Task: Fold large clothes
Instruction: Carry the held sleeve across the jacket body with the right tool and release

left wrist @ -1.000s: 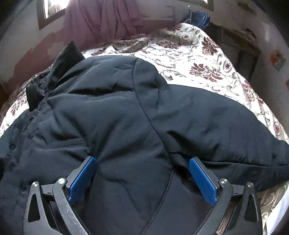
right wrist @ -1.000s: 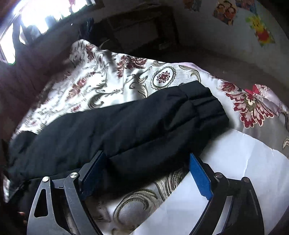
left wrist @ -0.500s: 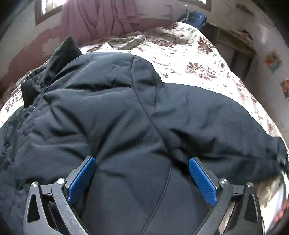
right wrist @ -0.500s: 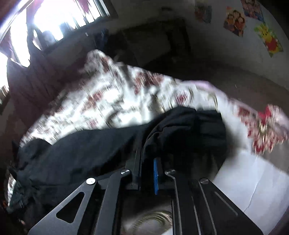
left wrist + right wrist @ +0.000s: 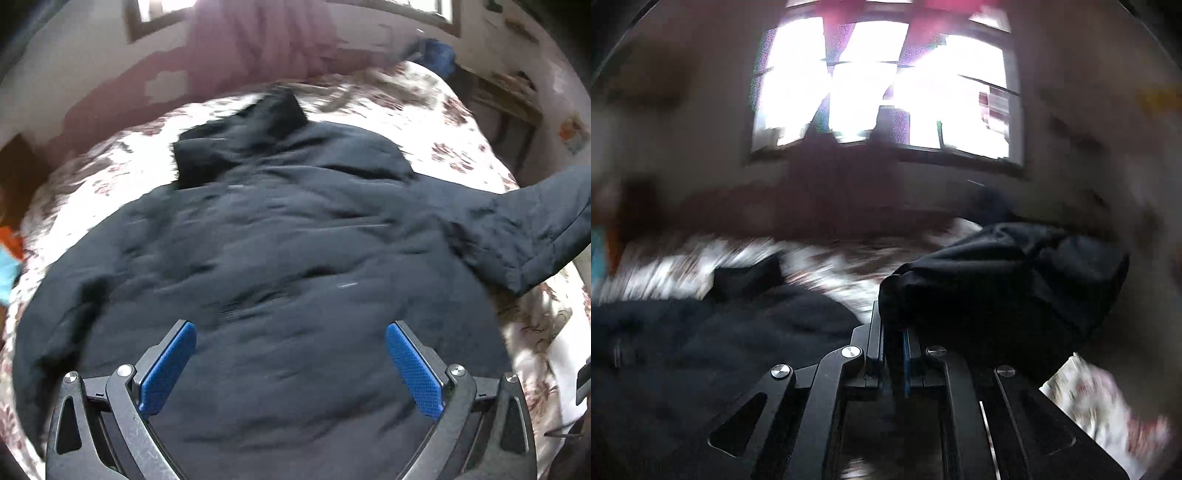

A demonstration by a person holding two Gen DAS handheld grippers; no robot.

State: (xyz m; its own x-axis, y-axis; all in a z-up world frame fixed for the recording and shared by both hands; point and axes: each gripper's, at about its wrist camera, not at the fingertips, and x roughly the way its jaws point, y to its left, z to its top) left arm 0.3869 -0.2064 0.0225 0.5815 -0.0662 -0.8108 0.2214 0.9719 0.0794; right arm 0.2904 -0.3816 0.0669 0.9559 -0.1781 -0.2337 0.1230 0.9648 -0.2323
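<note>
A large black padded jacket [image 5: 280,251] lies spread on a floral bed cover [image 5: 461,147], collar at the far end. My left gripper [image 5: 291,365] is open and empty, hovering over the jacket's lower body. My right gripper [image 5: 894,332] is shut on the jacket's right sleeve [image 5: 1004,280] and holds its cuff end lifted off the bed. That raised sleeve also shows in the left wrist view [image 5: 535,221] at the right. The jacket body [image 5: 720,332] lies low left in the blurred right wrist view.
The bed fills most of the view, with a pink wall and a curtain [image 5: 258,40] behind it. A bright window [image 5: 886,88] faces the right gripper. A dark table [image 5: 509,99] stands at the far right. An orange and blue object [image 5: 9,254] lies at the left edge.
My right gripper has lifted the clamped sleeve off the bed and swung up toward the window. My left gripper has pulled back, so more of the jacket shows.
</note>
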